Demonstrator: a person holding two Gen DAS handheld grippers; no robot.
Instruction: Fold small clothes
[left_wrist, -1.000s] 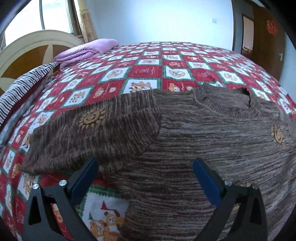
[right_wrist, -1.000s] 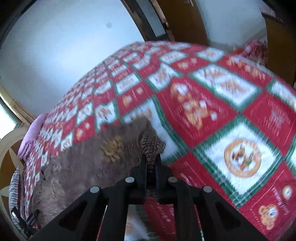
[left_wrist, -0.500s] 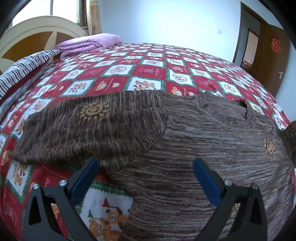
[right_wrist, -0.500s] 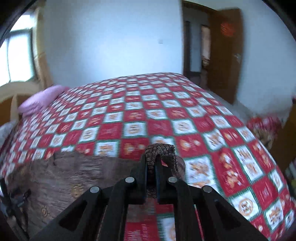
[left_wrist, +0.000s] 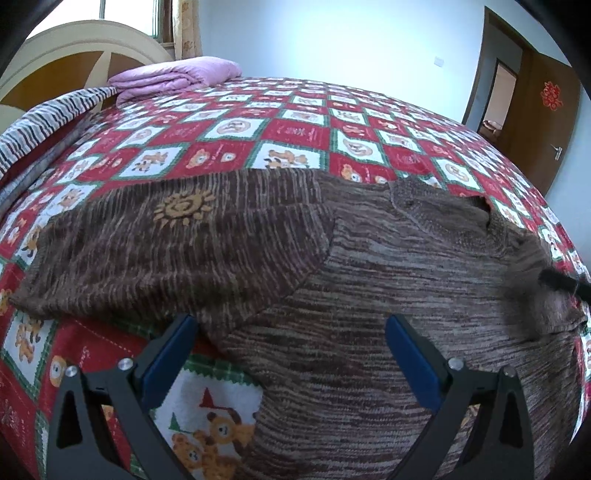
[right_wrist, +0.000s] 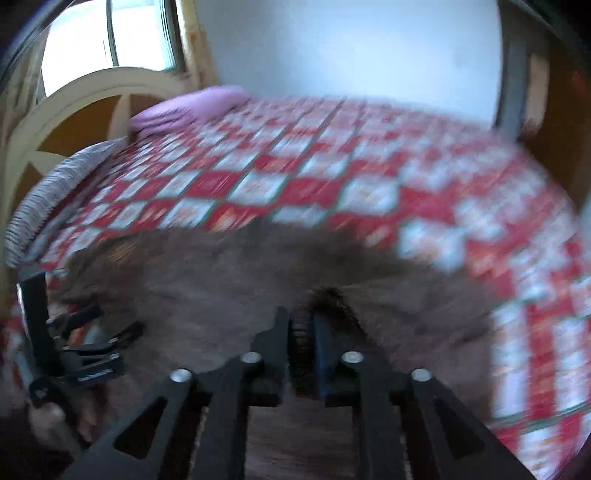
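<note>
The sweater (left_wrist: 388, 280) is a coarse, ribbed knit in streaky brown – matt and fuzzy, with yellow stitched suns. The bedspread (left_wrist: 295, 129) under it is soft printed cloth, red and white squares. The left gripper (left_wrist: 288, 354) is matt black plastic with blue pads and shiny metal screws. The headboard (left_wrist: 74, 62) looks like smooth wood, cream-painted – the door (left_wrist: 543, 122) brown, slightly glossy wood.

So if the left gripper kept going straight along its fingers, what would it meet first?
Most likely the brown sweater spread on the quilt: the left gripper points down at its body, jaws wide open with nothing between them. Depth is hard to judge.
</note>
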